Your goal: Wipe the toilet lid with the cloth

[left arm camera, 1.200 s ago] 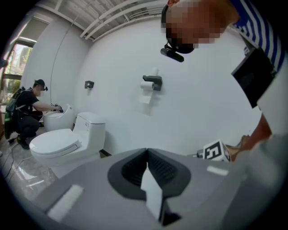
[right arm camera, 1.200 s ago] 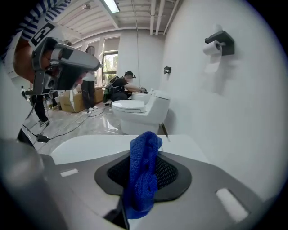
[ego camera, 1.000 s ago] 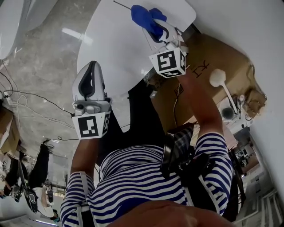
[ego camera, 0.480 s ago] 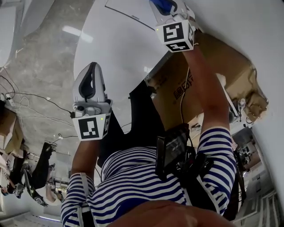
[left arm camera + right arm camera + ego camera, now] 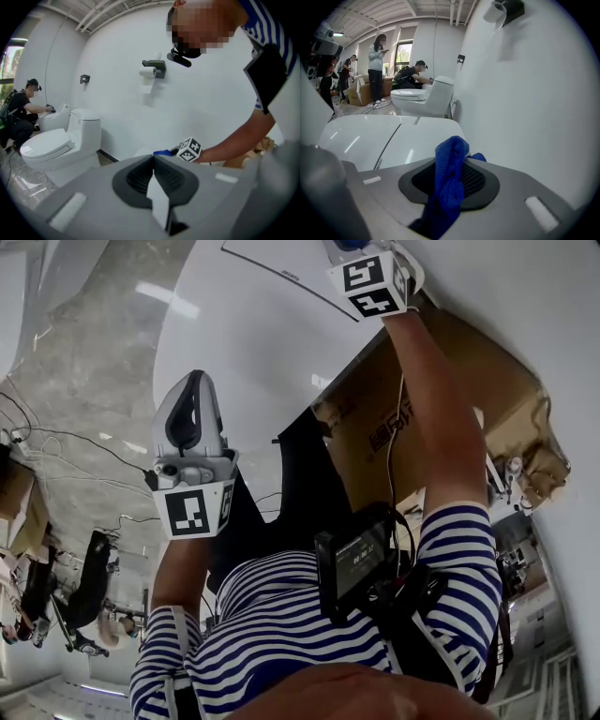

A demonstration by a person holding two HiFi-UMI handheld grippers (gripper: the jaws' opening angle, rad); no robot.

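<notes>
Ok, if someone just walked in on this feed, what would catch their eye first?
The bright blue cloth pinched in the right gripper, held out at the far end of the white toilet lid, stands out most. Next is the left gripper, shut on nothing and held near the lid's left edge in the head view.

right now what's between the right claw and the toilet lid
Only the blue cloth, pinched in the right claw, its end poking out toward the white toilet lid. The right gripper view shows this; whether cloth touches lid is unclear.
</notes>
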